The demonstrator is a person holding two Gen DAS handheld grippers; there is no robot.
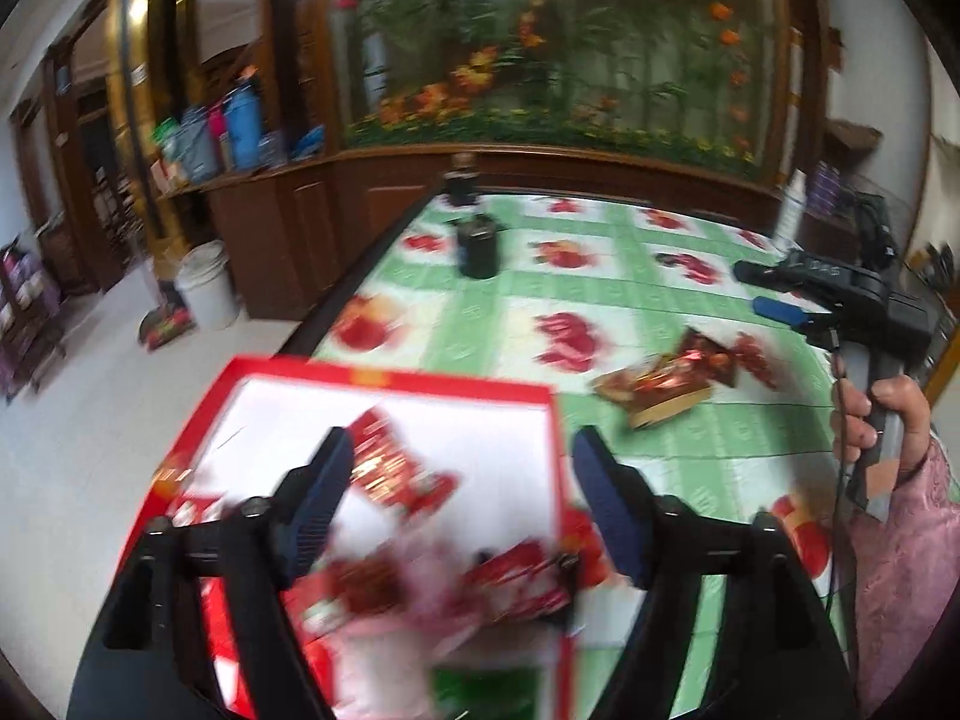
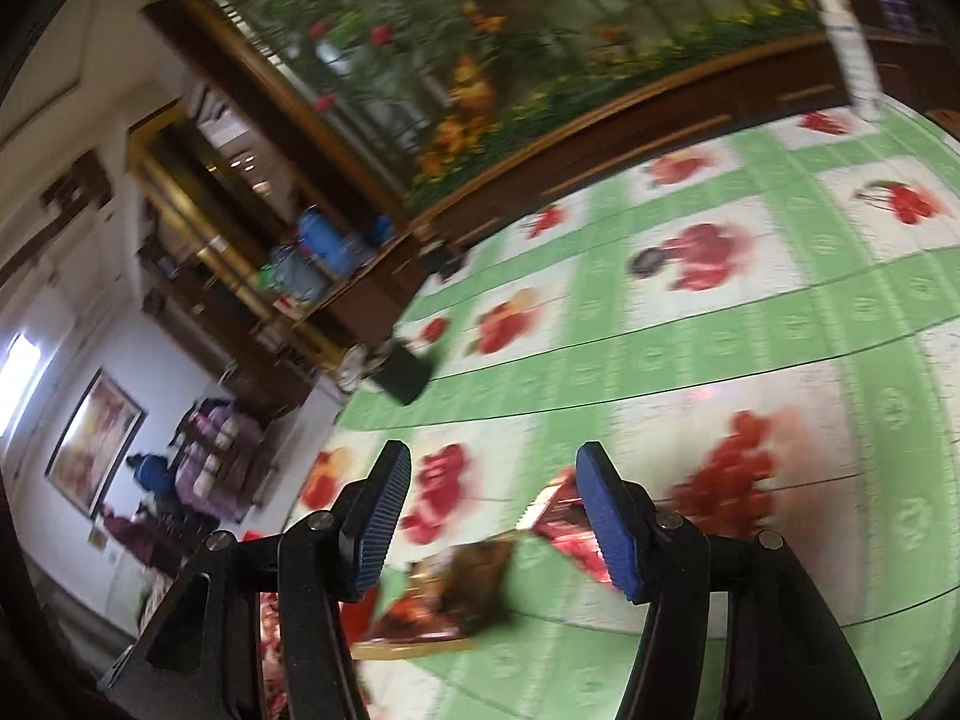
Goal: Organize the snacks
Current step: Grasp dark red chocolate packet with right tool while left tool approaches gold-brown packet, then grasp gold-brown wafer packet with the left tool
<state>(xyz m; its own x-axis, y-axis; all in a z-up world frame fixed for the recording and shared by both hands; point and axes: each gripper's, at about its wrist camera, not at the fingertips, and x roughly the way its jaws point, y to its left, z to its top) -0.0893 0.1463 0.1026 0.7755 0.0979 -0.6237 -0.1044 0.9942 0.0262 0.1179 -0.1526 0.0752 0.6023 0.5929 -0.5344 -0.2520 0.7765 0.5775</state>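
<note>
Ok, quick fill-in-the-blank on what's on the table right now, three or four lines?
1. The left tool hovers over a shallow ____-rimmed box.
2. The packets in the box are mostly ____ in colour.
3. More snack packets lie on the ____ and white tablecloth.
4. The right tool has nothing between its ____.

Missing: red; red; green; fingers

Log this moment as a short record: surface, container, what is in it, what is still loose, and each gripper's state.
surface: table with green cloth printed with red fruit
container: red box with white inside, at the table's near left edge
in container: several red snack packets, blurred
loose: small pile of red and gold snack packets on the cloth, right of the box
left gripper: open over the box, nothing between the jaws
right gripper: open, empty, above the loose packets
other: black jar farther back
</note>
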